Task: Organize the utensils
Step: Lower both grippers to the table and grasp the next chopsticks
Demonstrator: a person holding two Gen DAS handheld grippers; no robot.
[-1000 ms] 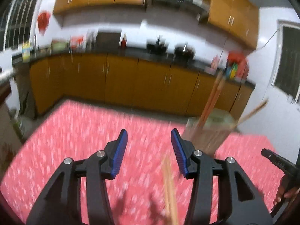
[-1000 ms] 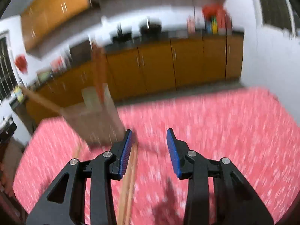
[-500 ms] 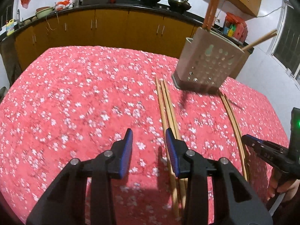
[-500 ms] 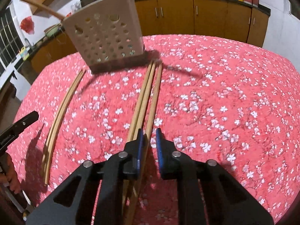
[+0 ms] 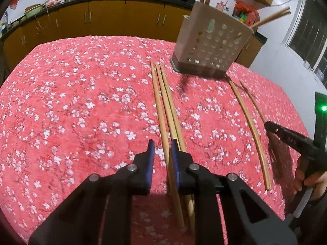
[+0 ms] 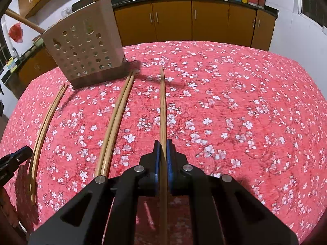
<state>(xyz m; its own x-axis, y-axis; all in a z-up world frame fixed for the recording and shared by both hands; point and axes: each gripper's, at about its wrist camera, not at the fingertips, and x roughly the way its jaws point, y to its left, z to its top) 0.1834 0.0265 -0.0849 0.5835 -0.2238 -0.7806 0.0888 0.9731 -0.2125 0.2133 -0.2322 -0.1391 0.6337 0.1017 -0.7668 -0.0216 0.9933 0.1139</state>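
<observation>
My right gripper (image 6: 162,143) pinches one chopstick (image 6: 162,106), its rear end hidden; my left gripper (image 5: 162,145) hovers low, fingers narrowly apart

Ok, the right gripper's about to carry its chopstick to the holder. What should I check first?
1. Right gripper shut on the long wooden chopstick: ok.
2. That chopstick lifted off the red floral tablecloth: cannot tell.
3. Beige perforated utensil holder upright: ok.
4. Free room inside the holder: cannot tell.
5. Left gripper clamped on the leftmost chopstick of three: not ok, jaws slightly apart around it.
</observation>
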